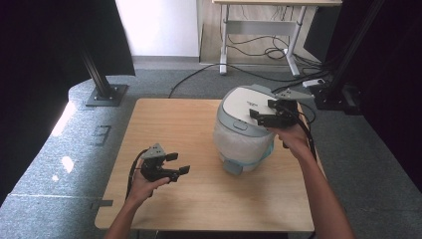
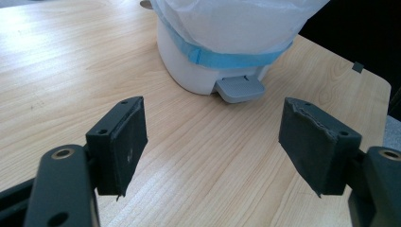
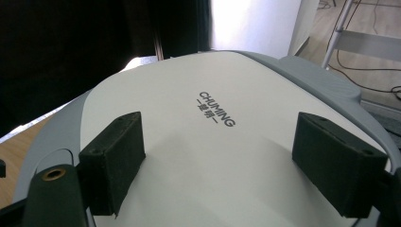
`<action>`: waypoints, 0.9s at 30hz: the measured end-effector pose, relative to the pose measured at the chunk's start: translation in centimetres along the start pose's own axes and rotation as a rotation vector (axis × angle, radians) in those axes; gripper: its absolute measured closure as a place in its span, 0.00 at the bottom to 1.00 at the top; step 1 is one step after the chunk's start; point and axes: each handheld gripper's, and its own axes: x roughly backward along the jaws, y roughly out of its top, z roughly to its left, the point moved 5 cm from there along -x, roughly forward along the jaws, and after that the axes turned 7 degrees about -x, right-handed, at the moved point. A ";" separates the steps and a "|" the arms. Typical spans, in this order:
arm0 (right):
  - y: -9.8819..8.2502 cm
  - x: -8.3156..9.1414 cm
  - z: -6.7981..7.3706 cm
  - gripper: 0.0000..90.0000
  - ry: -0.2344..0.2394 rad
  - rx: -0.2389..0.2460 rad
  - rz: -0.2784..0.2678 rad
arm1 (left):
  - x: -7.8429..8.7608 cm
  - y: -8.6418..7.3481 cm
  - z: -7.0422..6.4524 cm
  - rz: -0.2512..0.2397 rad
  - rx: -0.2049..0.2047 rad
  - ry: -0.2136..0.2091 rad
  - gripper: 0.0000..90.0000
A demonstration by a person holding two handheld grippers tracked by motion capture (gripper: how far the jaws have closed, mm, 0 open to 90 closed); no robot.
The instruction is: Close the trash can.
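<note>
- Pedal bin (image 1: 244,130): white body, grey-rimmed lid, stands on the right half of the bench (image 1: 169,129); a plastic liner with a blue band wraps its upper body.
- Right claw (image 1: 265,112): hovers over the bin lid at its right rear edge, jaws spread wide, nothing between them. In the right gripper view the lid (image 3: 222,156) lies directly beneath the pads; contact cannot be told.
- Left claw (image 1: 177,163): low over the bench, well to the left of the bin on the person's side, jaws apart and empty. In the left gripper view it points at the bin's grey foot pedal (image 2: 239,88), which juts out at the base.
- Step in hand (judgement): approach to the lid, closed at present; probably opening or pressing it.
- Next move (judgement): either the right claw drops to catch the lid rim, or the left claw advances to press the pedal; the bin may slide, so steady it.
- Writing: the lid reads "CHUMING" (image 3: 216,109), with a smaller line under it, too small to read.
</note>
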 end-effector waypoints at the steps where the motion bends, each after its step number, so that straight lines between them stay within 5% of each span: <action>1: 0.0 0.0 0.0 0.19 0.000 0.000 0.000 | 0.0 0.0 0.0 0.002 0.000 0.000 0.26; 9: 0.3 0.0 0.7 0.19 -0.030 -0.001 0.061 | -0.2 -0.1 -0.2 0.009 -0.007 -0.001 0.26; 27: 0.1 0.1 1.1 0.19 -0.079 -0.017 0.059 | -0.3 0.0 -0.4 0.015 -0.012 -0.004 0.26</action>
